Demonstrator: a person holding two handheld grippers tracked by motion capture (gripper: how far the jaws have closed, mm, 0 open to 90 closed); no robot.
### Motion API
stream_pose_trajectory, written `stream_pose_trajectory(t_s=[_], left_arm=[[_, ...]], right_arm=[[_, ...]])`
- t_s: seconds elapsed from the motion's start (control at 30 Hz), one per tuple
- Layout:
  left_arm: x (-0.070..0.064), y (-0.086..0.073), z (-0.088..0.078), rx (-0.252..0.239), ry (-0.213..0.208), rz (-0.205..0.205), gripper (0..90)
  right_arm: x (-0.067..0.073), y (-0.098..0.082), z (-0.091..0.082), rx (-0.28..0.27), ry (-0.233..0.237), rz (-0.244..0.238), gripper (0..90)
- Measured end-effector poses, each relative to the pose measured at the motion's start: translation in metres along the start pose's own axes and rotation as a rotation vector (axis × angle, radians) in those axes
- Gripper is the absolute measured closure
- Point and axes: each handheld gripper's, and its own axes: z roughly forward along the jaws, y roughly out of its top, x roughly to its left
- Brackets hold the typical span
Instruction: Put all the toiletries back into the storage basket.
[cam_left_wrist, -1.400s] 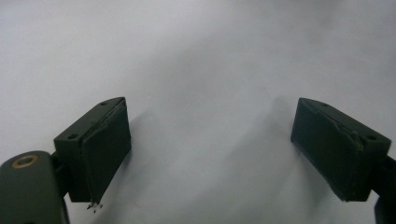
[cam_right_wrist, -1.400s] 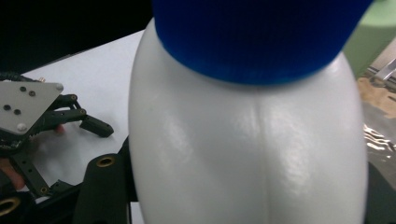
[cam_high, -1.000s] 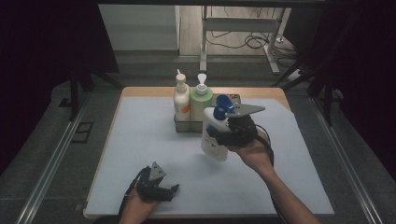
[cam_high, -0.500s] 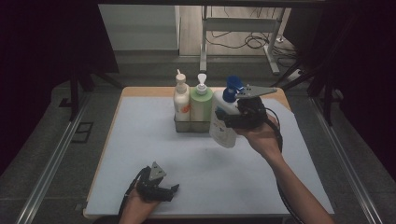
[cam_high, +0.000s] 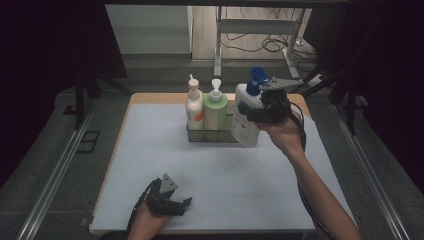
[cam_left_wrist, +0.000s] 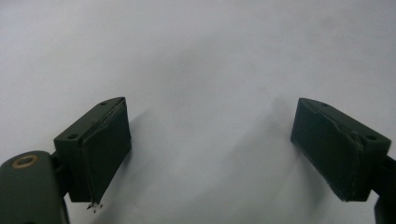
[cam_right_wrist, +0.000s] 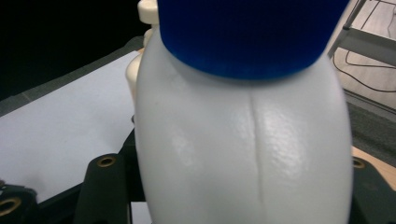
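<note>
High view: white plastic pump bottle with blue dispenser cap (cam_high: 246, 112) pinched at the shoulder by the right gripper (cam_high: 264, 111), tilted, base hanging over the right end of the grey wire rack (cam_high: 212, 134). A second ago lower and nearer the person, out over the pale blue mat (cam_high: 150, 150); since then carried up and toward the rack beside the green pump bottle (cam_high: 215, 107) and cream pump bottle (cam_high: 194, 102). Probably headed for the free slot, though hard to confirm at this angle. Left gripper (cam_high: 170, 200) parked at the near edge, jaws spread with nothing between. Next likely: straighten, then lower.
</note>
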Motion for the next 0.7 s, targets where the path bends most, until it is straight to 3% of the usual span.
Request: stream_pose_trajectory(t_s=[0.7], left_arm=[[0.000,0.000,0.000,0.000,0.000,-0.001,12.0]], right_arm=[[-0.027,0.017,0.035,-0.006,-0.066,0.037,40.3]])
